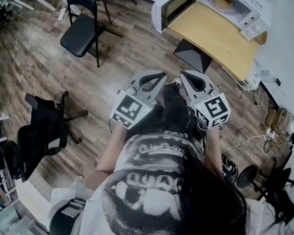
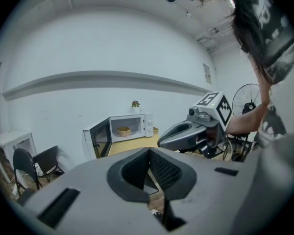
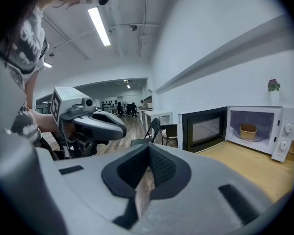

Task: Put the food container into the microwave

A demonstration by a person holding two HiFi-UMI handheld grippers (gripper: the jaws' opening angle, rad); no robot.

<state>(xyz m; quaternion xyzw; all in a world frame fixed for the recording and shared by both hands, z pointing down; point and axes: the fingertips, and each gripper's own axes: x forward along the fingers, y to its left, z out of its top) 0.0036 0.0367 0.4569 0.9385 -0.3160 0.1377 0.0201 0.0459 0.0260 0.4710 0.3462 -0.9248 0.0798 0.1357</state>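
A person is standing on the wood-plank floor, well back from a light wooden table that is carrying a white microwave with its door swinging wide open. The left gripper and the right gripper are riding side by side at waist height, each with its jaws pressed together at the tips and nothing between them. The food container, a small tan open-topped tub, is sitting inside the microwave on the turntable, far from both grippers, so the placement looks done.

Judging by its size and straight walls, the tub is probably light and fairly stiff, and it is likely to skid on the smooth turntable. Pinching one wall just below the rim looks like the safest hold. Whether it is holding any contents cannot be told from here.
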